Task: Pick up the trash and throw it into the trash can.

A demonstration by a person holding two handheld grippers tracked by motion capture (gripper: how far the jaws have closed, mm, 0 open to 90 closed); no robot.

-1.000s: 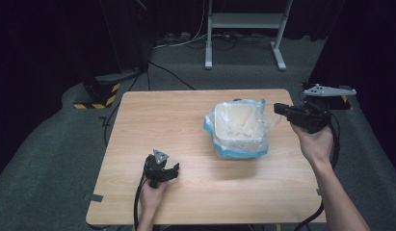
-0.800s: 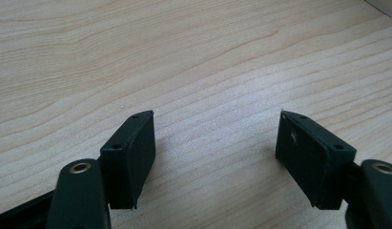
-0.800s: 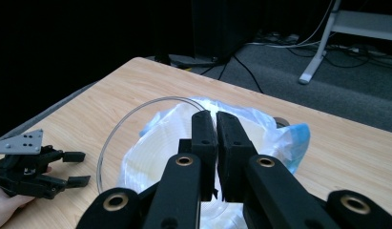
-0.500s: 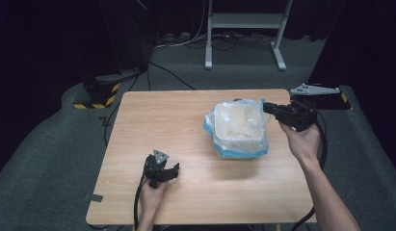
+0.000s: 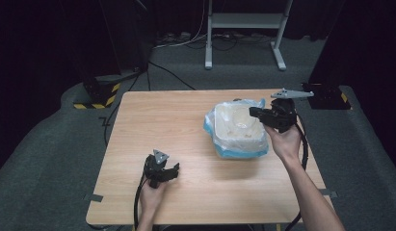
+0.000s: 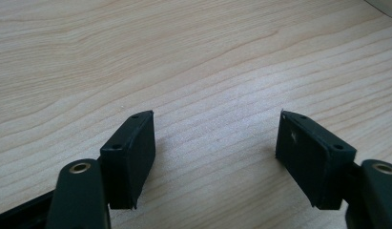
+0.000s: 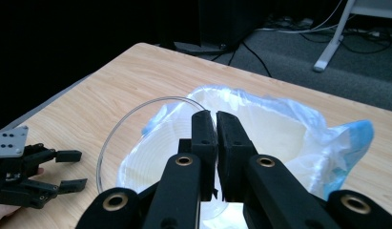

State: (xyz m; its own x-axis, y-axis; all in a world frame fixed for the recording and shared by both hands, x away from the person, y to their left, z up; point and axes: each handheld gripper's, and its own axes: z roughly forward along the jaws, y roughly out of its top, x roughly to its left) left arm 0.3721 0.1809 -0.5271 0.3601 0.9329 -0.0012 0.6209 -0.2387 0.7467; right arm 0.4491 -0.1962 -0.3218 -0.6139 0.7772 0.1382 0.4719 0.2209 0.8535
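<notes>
A white bin (image 5: pixel 236 139) lined with a clear, blue-tinted plastic bag (image 5: pixel 219 149) stands on the right half of the wooden table (image 5: pixel 176 120). My right gripper (image 5: pixel 253 113) hovers over the bin's far right rim. Its jaws are shut (image 7: pixel 216 114) on the rim of a clear bowl (image 7: pixel 141 138), which hangs tilted over the bag (image 7: pixel 298 129). My left gripper (image 5: pixel 174 171) rests near the table's front left, open, with bare wood between its jaws (image 6: pixel 215 148). It also appears in the right gripper view (image 7: pixel 69 169).
The floor around the table is grey carpet. A white stand (image 5: pixel 244 29) with cables is behind the table. Black bases with yellow stripes sit at the far left (image 5: pixel 97 98) and far right (image 5: pixel 330 96).
My right gripper has moved left from beyond the table's right edge to above the bin. The left gripper has stayed put.
</notes>
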